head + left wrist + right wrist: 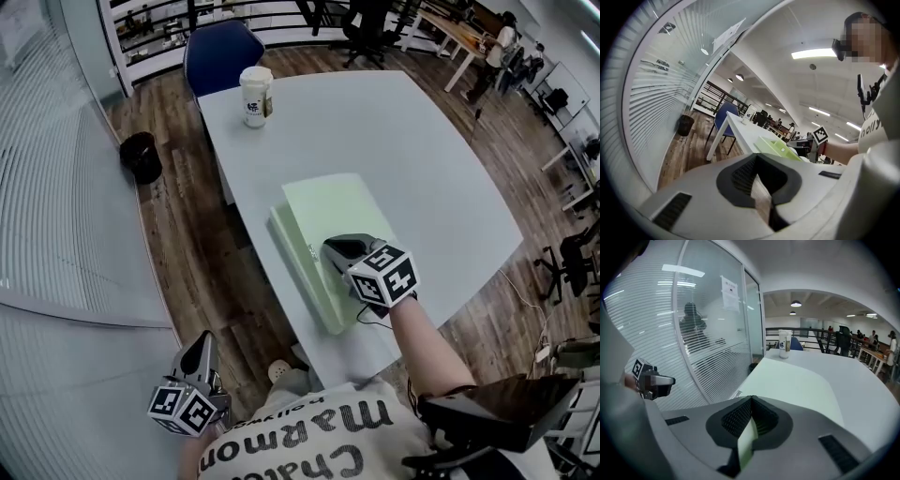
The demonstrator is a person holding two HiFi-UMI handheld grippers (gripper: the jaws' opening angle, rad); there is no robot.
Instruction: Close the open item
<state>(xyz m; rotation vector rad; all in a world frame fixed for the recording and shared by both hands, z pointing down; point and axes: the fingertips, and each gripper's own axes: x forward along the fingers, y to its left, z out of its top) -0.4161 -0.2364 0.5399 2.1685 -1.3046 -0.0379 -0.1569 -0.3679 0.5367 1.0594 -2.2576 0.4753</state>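
Observation:
A pale green flat box (pixel 302 246) lies on the white table (pixel 422 159) near its front edge. Its broad lid (pixel 797 383) stretches away from my right gripper (pixel 751 401), which is shut on the lid's near edge; a strip of green shows between the jaws. In the head view that gripper (pixel 339 251) rests on the box's near right part. My left gripper (pixel 201 345) hangs low, off the table to the left over the wooden floor, shut with nothing in it. From the left gripper view (pixel 756 157) the green box (pixel 776 146) shows side-on.
A lidded paper cup (pixel 255 96) stands at the table's far left corner, with a blue chair (pixel 221 52) behind it. A black bin (pixel 141 156) sits on the floor by the glass partition with blinds (pixel 56 187). The table edge runs between the two grippers.

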